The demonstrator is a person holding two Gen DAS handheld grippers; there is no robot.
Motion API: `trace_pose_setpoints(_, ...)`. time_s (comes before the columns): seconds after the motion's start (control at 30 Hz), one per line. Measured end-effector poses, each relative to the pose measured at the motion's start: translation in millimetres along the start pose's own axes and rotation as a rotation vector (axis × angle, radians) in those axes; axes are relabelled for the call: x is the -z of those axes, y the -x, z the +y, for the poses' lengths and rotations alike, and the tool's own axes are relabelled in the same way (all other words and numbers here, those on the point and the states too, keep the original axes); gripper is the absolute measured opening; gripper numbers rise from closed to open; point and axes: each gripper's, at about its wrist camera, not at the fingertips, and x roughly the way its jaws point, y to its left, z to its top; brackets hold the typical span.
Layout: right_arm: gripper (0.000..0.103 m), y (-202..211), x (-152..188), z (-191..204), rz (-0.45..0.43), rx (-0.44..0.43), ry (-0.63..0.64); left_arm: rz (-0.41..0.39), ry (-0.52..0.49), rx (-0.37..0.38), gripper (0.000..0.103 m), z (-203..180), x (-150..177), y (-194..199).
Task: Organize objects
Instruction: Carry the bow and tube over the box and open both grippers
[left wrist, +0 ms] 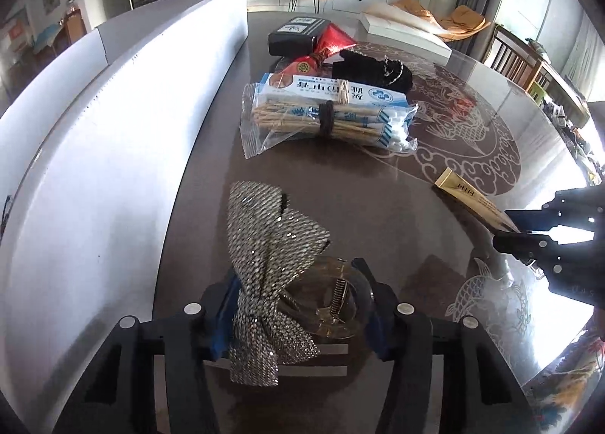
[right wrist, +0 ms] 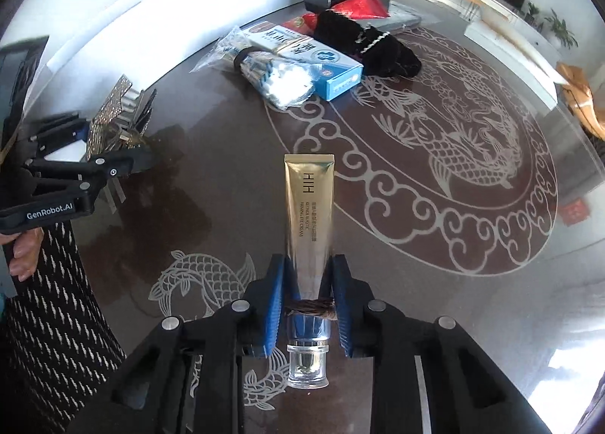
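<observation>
the gold cream tube (right wrist: pixel 308 207) looks light and smooth, a soft-walled foil body that would dent under a hard squeeze and could slip along its glossy skin. its stiffest part is the neck, where a dark band (right wrist: pixel 310 308) wraps it just above the clear cap (right wrist: pixel 307 366); that is a fair place to take it, and that is where it is taken. the right tongs (right wrist: pixel 308 307) are closed about as far as they go, the blue pads (right wrist: pixel 274 305) pressing on the neck from both sides, the tube pointing forward and out over the bench (right wrist: pixel 234 154), its flat crimped end farthest from the tongs. whether that end touches the glass top i cannot tell.

the sequined bow clip (left wrist: pixel 264 256) is a different sort: floppy mesh fabric, light, on a clear plastic claw with a small metal spring (left wrist: pixel 338 296), likely brittle if pinched hard. the left tongs (left wrist: pixel 298 305) stand partly open around it, the bow against the left pad and the claw's ring beside the right one; it seems held, low over the bench near the white board (left wrist: pixel 113 131).

further along the bench lie a bag of cotton swabs (left wrist: pixel 329 120), a blue-and-white box (right wrist: pixel 332 63), a black pouch (right wrist: pixel 374 48) and a red packet (left wrist: pixel 332 39), close together.
</observation>
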Motion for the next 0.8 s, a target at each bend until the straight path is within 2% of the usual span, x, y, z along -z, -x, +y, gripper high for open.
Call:
trace_pose_setpoints(0.13, 0.025, 34, -2, -25, -0.113, -0.1, -0.157, -0.086, 0.054, 0.044, 0.053, 10, -4, 28)
trace_pose_setpoints(0.23, 0.025, 65, -19, -27, -0.218, -0.157, -0.202, -0.159, 0.1, 0.089, 0.053, 22, -13, 60)
trace_pose_setpoints(0.33, 0.025, 91, -49, -9, -0.319, -0.218, -0.211, -0.243, 0.153, 0.101, 0.053, 47, -25, 96)
trace_pose_setpoints(0.47, 0.025, 94, -109, 35, -0.397, -0.35, -0.192, -0.298, 0.232, 0.037, 0.053, 104, -43, 123)
trace_pose_setpoints(0.6, 0.025, 75, -155, 107, -0.397, -0.44, -0.126, -0.263, 0.306, -0.08, 0.053, 168, -50, 121)
trace_pose_setpoints(0.73, 0.026, 44, -183, 176, -0.349, -0.479, -0.055, -0.174, 0.334, -0.188, 0.053, 212, -47, 104)
trace_pose_setpoints(0.77, 0.027, 36, -188, 190, -0.327, -0.488, -0.039, -0.147, 0.346, -0.218, 0.054, 219, -45, 98)
trace_pose_setpoints(0.8, 0.032, 27, -192, 199, -0.302, -0.495, -0.027, -0.124, 0.358, -0.248, 0.057, 225, -43, 94)
